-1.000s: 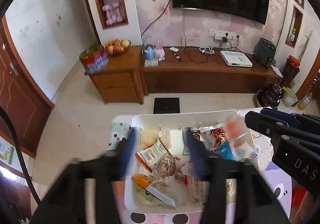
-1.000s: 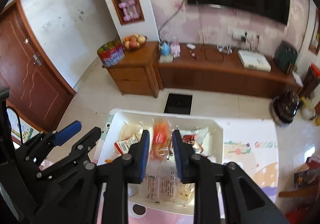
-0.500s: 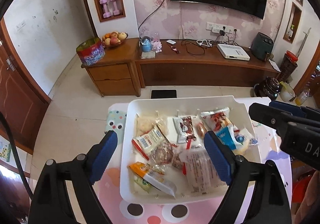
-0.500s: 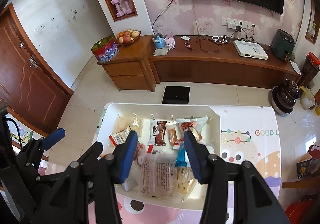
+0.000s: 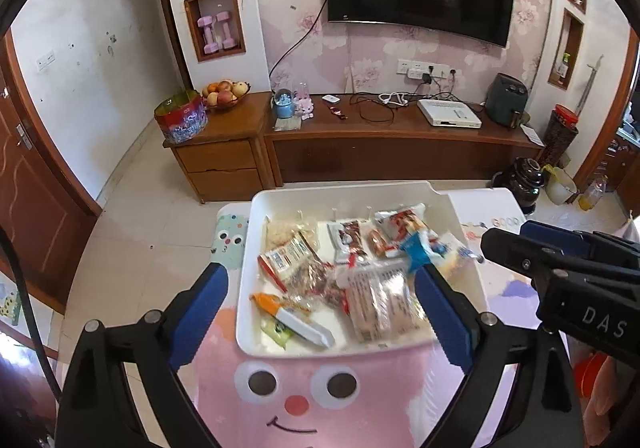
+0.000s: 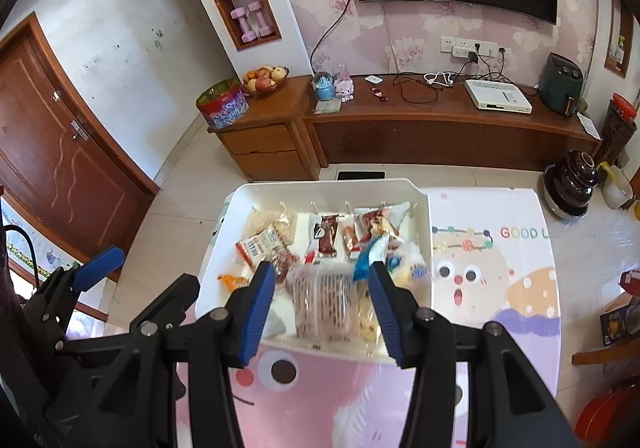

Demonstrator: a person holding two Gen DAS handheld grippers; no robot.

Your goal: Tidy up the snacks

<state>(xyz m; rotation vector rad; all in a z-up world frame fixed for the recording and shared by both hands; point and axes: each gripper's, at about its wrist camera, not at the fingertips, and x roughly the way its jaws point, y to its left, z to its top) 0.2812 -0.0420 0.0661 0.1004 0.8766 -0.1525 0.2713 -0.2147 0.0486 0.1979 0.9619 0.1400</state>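
Observation:
A white tray (image 5: 246,280) sits on a pink cartoon table mat (image 5: 312,400) and holds several wrapped snacks: a large clear biscuit pack (image 5: 380,300), a blue-wrapped snack (image 5: 416,250), a brown bar (image 5: 350,240) and an orange packet (image 5: 268,302). My left gripper (image 5: 320,280) is open and empty, held above the tray's near edge. My right gripper (image 6: 320,280) is open and empty above the tray (image 6: 424,248), over the biscuit pack (image 6: 324,300). It also shows at the right of the left wrist view.
The table's right half (image 6: 500,268) carries a printed cloth. Beyond the table are tiled floor, a wooden TV cabinet (image 5: 380,144) with a fruit bowl (image 5: 224,94) and a tin (image 5: 180,120). A door (image 6: 60,168) is at the left. A dark urn (image 6: 572,188) stands at the right.
The right gripper opened and released the orange-red snack into the tray. Both grippers opened wider and drew back toward the near edge of the tray.

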